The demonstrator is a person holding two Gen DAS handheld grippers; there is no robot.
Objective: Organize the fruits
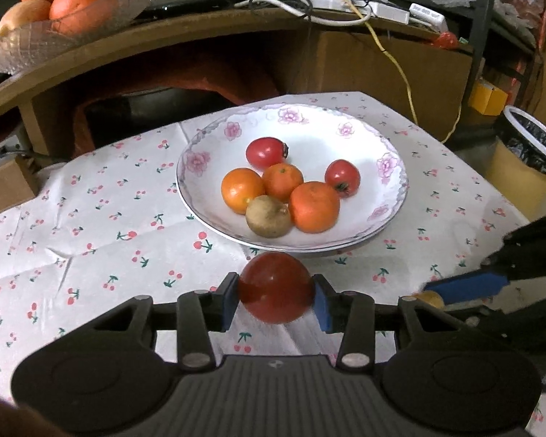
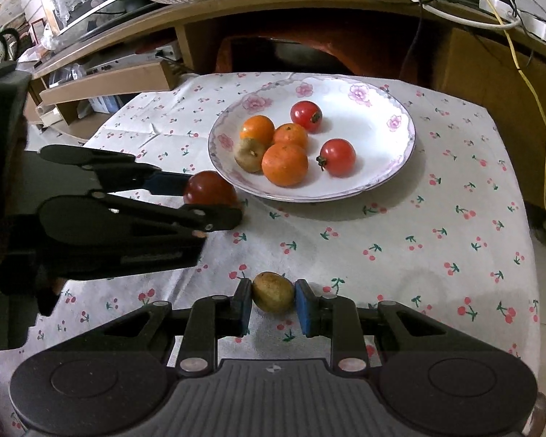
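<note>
Two fruits were in hand at the moment of inspection, both short of the flowered plate (image 1: 389,167). The left gripper (image 1: 276,296) had its fingers closed on a red tomato (image 1: 276,286), held just off the plate's near rim above the cherry-print table (image 1: 91,218). The right gripper (image 2: 273,304) had its fingers closed on a small brown fruit (image 2: 272,291), held well back from the plate on its near side.

On the plate lay two tomatoes, three orange fruits and one brown fruit, clustered toward its centre.

The tomato was judged smooth-skinned, soft and liable to bruise or split; light pressure across its widest part, as seen, appeared the sound hold. The brown fruit looked firmer, light and slightly rough, hence less apt to slip; it was likewise taken across its middle. Either would likely roll if set on the plate's sloped rim.
</note>
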